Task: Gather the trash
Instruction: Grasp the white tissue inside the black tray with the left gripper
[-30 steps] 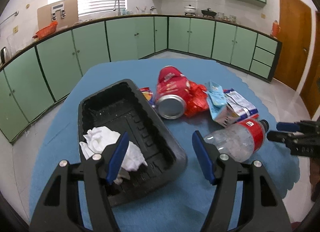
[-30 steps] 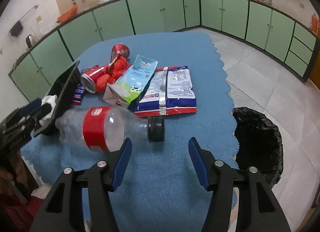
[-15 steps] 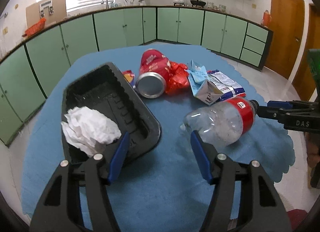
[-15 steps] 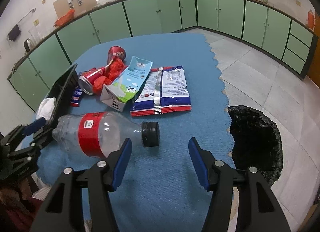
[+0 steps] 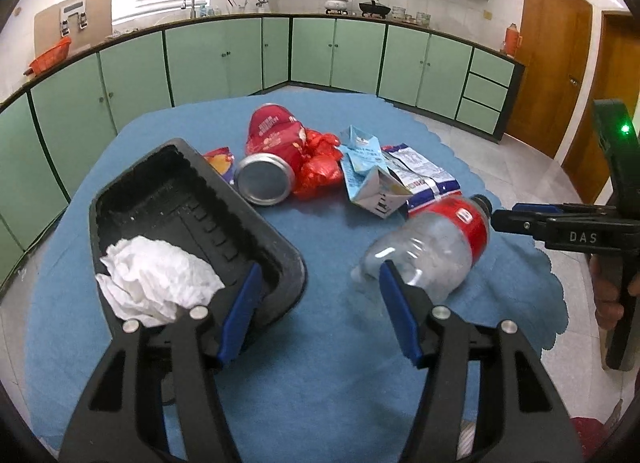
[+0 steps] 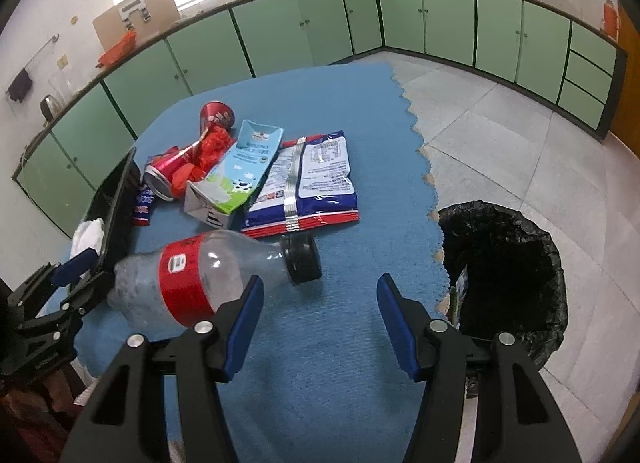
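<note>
The bottle (image 6: 200, 283) lies on the desk (image 6: 320, 363) left of centre in the right wrist view, its long axis running left to right, cap nearest the right gripper (image 6: 320, 321), whose fingers stand released and empty.

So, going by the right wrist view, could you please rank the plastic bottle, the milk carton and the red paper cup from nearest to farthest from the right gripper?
1. Plastic bottle, just left of the right gripper.
2. Milk carton, mid-table.
3. Red paper cup, at the far end.
</note>
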Action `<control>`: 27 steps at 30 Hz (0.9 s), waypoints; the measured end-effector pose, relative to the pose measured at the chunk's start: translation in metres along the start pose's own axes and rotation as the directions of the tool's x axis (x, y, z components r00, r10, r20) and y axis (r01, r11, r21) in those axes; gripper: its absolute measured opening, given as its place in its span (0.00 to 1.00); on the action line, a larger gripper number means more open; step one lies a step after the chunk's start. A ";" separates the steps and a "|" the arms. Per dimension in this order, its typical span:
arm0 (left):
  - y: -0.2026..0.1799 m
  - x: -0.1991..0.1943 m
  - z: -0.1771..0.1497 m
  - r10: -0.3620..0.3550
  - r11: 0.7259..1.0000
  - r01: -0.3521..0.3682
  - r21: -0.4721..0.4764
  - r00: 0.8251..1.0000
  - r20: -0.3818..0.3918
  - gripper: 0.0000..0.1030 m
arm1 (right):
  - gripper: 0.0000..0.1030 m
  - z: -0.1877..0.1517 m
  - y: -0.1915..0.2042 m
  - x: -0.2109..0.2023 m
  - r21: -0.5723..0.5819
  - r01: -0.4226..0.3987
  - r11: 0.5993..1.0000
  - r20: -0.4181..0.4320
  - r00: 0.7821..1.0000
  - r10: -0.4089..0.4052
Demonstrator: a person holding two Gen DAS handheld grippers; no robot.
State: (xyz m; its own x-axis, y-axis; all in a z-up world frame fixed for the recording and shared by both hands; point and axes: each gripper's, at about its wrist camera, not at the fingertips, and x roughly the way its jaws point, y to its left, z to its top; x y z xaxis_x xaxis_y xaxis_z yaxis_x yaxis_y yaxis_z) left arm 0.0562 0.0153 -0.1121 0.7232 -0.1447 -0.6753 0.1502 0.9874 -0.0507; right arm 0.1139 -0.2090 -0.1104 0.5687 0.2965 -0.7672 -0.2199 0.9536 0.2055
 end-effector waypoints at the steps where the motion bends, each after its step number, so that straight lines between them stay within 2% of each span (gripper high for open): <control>1: 0.002 -0.002 0.001 -0.001 1.000 0.001 -0.002 1.000 0.005 0.58 | 0.56 0.001 0.001 -0.002 -0.001 -0.006 1.000 0.004 1.000 0.006; 6: 0.017 -0.004 0.005 0.033 0.999 -0.033 -0.028 0.999 0.003 0.59 | 0.57 0.007 0.009 -0.008 0.009 -0.044 0.999 0.008 0.999 0.044; 12: 0.044 -0.001 -0.004 0.049 0.995 -0.053 -0.084 0.998 -0.051 0.60 | 0.57 0.012 0.002 0.002 0.141 -0.127 0.982 -0.039 0.990 0.134; 15: 0.049 -0.003 -0.006 0.077 0.994 -0.081 -0.078 0.996 -0.055 0.60 | 0.58 0.013 0.001 0.007 0.159 -0.115 0.981 -0.047 0.991 0.124; 18: 0.053 -0.009 0.001 0.065 0.993 -0.069 -0.095 0.997 -0.042 0.59 | 0.58 0.016 0.000 0.007 0.169 -0.095 0.981 -0.050 0.993 0.105; 20: 0.051 -0.014 0.008 0.065 0.993 -0.067 -0.092 0.998 -0.022 0.63 | 0.58 0.018 0.000 0.006 0.165 -0.076 0.983 -0.048 0.995 0.085; 23: 0.044 -0.014 0.016 0.094 0.992 -0.096 -0.077 0.995 -0.019 0.64 | 0.58 0.020 0.002 0.003 0.144 -0.064 0.988 -0.038 0.997 0.071; 27: 0.060 -0.021 0.024 0.174 0.979 -0.171 -0.112 0.985 0.016 0.64 | 0.58 0.022 0.005 0.003 0.121 -0.056 0.991 -0.039 0.997 0.061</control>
State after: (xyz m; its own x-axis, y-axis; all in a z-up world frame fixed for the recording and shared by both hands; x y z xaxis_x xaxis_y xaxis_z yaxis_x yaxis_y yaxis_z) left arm 0.0663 0.0762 -0.0835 0.7492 0.0279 -0.6618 -0.0521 0.9985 -0.0168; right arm 0.1315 -0.2027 -0.0982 0.5226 0.3522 -0.7764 -0.1541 0.9347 0.3204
